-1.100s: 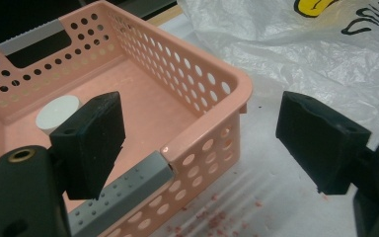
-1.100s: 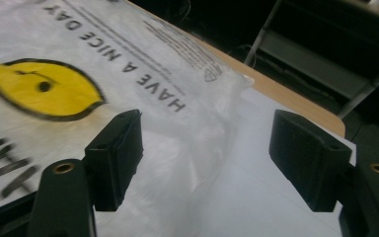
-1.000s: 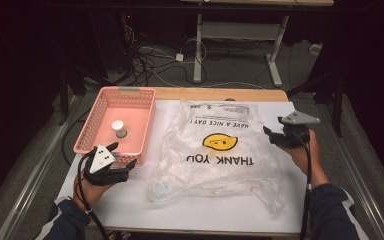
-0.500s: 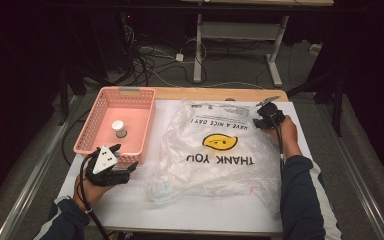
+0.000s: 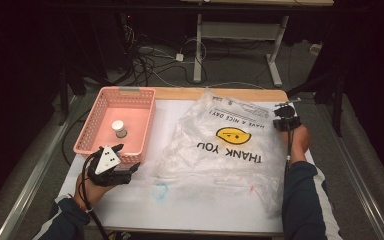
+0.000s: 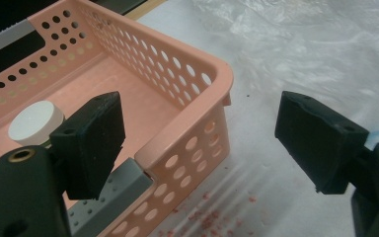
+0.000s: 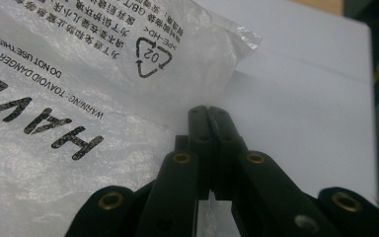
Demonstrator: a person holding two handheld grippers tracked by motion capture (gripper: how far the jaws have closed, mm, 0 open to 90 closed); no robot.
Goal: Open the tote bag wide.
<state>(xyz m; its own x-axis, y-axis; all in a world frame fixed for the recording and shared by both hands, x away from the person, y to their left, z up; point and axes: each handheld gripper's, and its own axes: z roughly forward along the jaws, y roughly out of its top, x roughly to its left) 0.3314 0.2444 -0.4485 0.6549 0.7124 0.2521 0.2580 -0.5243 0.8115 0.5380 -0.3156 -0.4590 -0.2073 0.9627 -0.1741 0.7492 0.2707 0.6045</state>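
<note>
A clear plastic bag [image 5: 225,150] is laid flat on the white desk [image 5: 190,210], printed "THANK YOU", "HAVE A NICE DAY!" and a "02" recycling mark [image 7: 154,56]. The right gripper [image 7: 209,116] has just been closing; its fingers are seen together at the bag's edge, apparently pinching film. The left gripper [image 6: 197,143] is held wide beside a pink basket [image 6: 197,94] holding a white-capped jar [image 6: 35,122].

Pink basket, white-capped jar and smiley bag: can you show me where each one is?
pink basket [image 5: 91,127], high view, on its left wall.
white-capped jar [image 5: 118,128], high view, on its cap, inside the basket.
smiley bag [image 5: 233,135], high view, on the yellow face print.
</note>
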